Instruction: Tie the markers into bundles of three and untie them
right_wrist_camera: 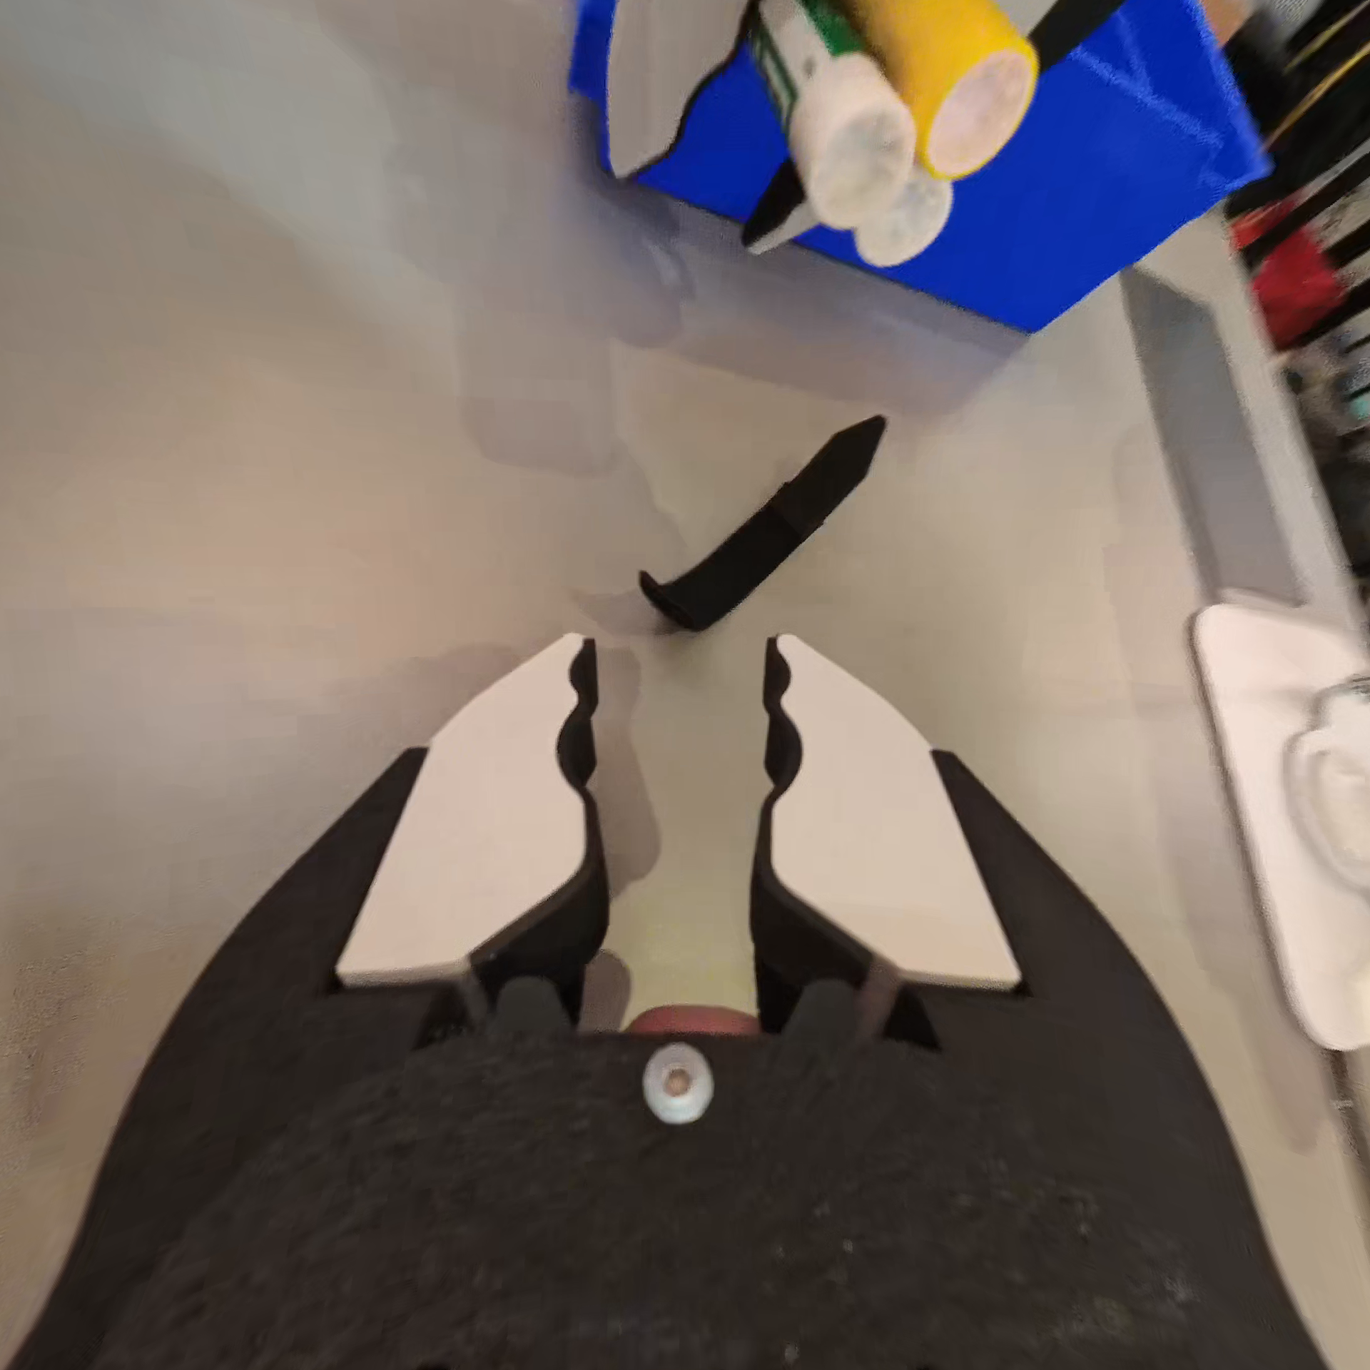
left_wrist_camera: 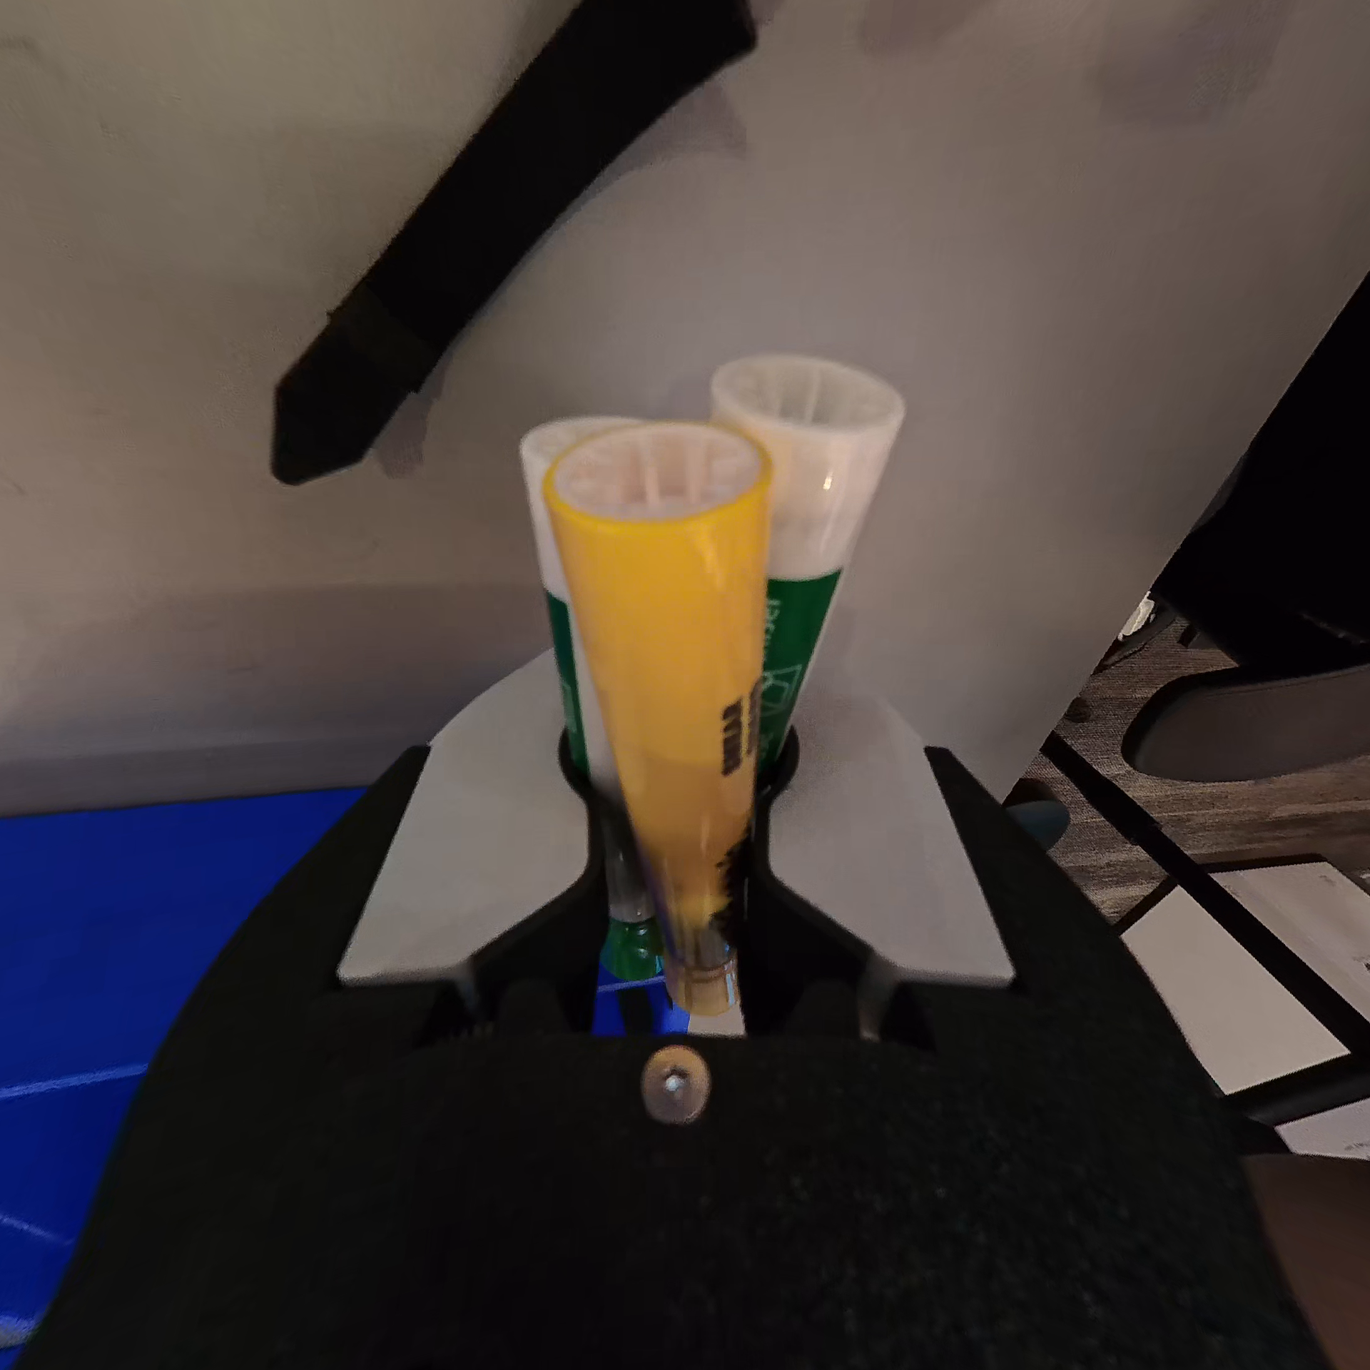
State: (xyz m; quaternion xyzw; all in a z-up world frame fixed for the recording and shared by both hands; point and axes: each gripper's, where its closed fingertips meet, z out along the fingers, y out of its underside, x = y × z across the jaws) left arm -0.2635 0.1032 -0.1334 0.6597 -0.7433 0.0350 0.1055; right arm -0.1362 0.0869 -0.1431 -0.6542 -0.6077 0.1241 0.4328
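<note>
Item: three cylindrical plastic markers, one with a yellow barrel (left_wrist_camera: pixel 667 630) and two with green-and-white barrels (left_wrist_camera: pixel 804 534), clenched together in the left hand-held gripper (left_wrist_camera: pixel 678 771), which is closed around their barrels and holds them in the air, butt ends pointing away from its camera. In the right wrist view the same trio (right_wrist_camera: pixel 901 126) hangs over a blue plastic bin (right_wrist_camera: pixel 1038 222) at the far edge of the pale grey worktop (right_wrist_camera: pixel 296 445). Item: one black fabric strap with a pointed end (right_wrist_camera: pixel 763 534), lying loose and flat on the worktop, wrapped round nothing and well apart from the markers. Item: right hand-held gripper (right_wrist_camera: pixel 678 652), released and empty, jaws parted, hovering just short of the strap's near end. Step, as judged: the markers are gathered as a set of three but not yet bound; tying is about to start. Next move, as judged: the right gripper must pinch the strap by one end, lift it and carry it to the held barrels; the thin flat strap calls for a low, precise pinch. Writing: dark print runs along the yellow barrel and pale print on the green ones; it is too blurred to read and no brand can be made out.
</note>
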